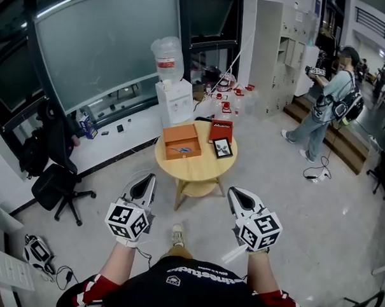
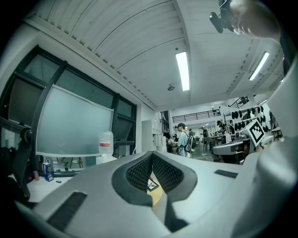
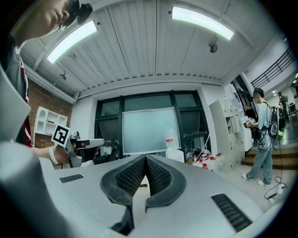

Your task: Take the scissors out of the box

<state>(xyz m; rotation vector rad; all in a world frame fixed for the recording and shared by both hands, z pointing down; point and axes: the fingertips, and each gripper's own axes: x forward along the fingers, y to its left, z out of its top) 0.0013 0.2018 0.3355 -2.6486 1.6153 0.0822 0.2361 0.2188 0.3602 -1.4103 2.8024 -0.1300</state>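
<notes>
Orange box (image 1: 180,135); pale yellow table (image 1: 198,172); white water dispenser (image 1: 174,101); black office chair (image 1: 54,185).

The scissors (image 1: 183,149) lie flat inside the open orange box (image 1: 177,135).

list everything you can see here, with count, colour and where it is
round table: 1, light wood, on the floor ahead
box: 1, orange, open, left part of the table
scissors: 1, bluish, inside the box, small in view
flat case: 1, red, far side of the table
framed card: 1, black, on the table right of the box
water dispenser: 1, white with a clear bottle, behind the table
office chair: 1, black, at left
bystander: 1, light top, dark backpack, far right
left claw: 1, grey, shut, empty, short of the table
right claw: 1, grey, shut, empty, short of the table
</notes>
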